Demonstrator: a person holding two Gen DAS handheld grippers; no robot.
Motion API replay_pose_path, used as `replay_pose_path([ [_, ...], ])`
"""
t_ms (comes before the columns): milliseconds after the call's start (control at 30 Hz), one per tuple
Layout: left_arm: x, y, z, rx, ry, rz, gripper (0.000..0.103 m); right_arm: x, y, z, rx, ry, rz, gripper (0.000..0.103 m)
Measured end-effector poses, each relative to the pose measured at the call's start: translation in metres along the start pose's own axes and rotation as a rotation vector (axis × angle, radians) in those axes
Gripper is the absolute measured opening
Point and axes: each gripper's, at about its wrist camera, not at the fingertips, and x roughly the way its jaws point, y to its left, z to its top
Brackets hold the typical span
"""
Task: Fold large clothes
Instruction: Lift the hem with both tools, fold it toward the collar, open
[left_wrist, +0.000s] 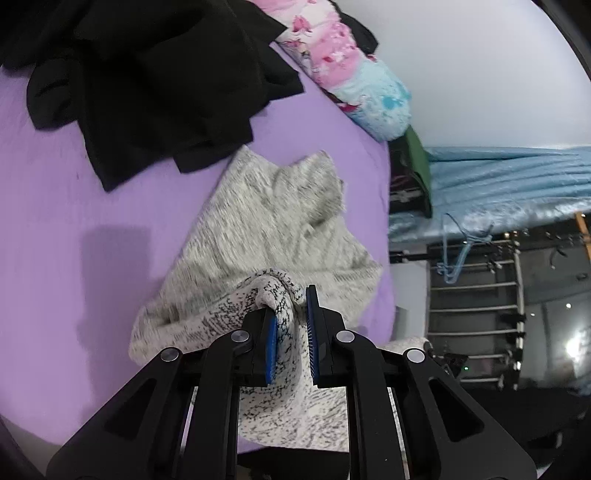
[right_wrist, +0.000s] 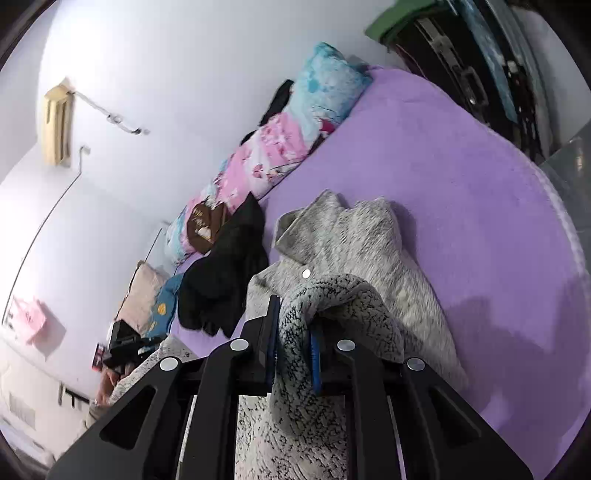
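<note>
1. The purple bed (left_wrist: 55, 221) has lots of bare room to the left of the grey sweater (left_wrist: 266, 221). The bed's right edge is just past the sweater.
2. There is one grey sweater, lying near on the bed. Farther back lies one black pile (left_wrist: 155, 81), and one pink and blue blanket (left_wrist: 347, 62) runs along the far wall.
3. The left gripper (left_wrist: 291, 328) is pinched tight on a sweater fold. The right gripper (right_wrist: 295, 339) is pinched tight on another fold.
</note>
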Motion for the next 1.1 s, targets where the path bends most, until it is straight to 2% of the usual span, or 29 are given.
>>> replay_pose_path([
  [267, 0.050, 0.040, 0.057, -0.109, 0.029, 0.097, 0.012, 0.062, -0.045, 0.035, 0.111, 0.017, -0.067, 0.014],
  [400, 0.076, 0.049, 0.076, -0.112, 0.058, 0.144, 0.012, 0.085, -0.064, 0.042, 0.150, 0.039, -0.106, 0.013],
  [533, 0.101, 0.067, 0.091, -0.146, 0.074, 0.157, 0.012, 0.104, -0.088, 0.045, 0.191, 0.046, -0.139, 0.014],
  [633, 0.116, 0.081, 0.097, -0.174, 0.071, 0.150, 0.013, 0.117, -0.113, 0.043, 0.297, 0.038, -0.136, 0.014],
  [767, 0.138, 0.103, 0.096, -0.219, 0.068, 0.154, 0.013, 0.132, -0.133, 0.038, 0.360, 0.028, -0.164, 0.014],
  [900, 0.129, 0.097, 0.099, -0.180, 0.078, 0.138, 0.015, 0.130, -0.123, 0.040, 0.323, 0.045, -0.164, 0.015],
  [933, 0.122, 0.089, 0.099, -0.139, 0.081, 0.137, 0.017, 0.127, -0.120, 0.041, 0.312, 0.051, -0.158, 0.016],
  [1000, 0.111, 0.076, 0.098, -0.073, 0.083, 0.157, 0.017, 0.118, -0.106, 0.044, 0.271, 0.060, -0.129, 0.023],
  [1033, 0.105, 0.070, 0.095, -0.049, 0.083, 0.159, 0.018, 0.114, -0.099, 0.045, 0.245, 0.056, -0.124, 0.034],
  [1067, 0.098, 0.062, 0.092, -0.020, 0.080, 0.157, 0.022, 0.107, -0.091, 0.046, 0.219, 0.044, -0.126, 0.052],
  [1100, 0.091, 0.056, 0.088, 0.007, 0.073, 0.153, 0.029, 0.098, -0.081, 0.046, 0.186, 0.016, -0.129, 0.058],
])
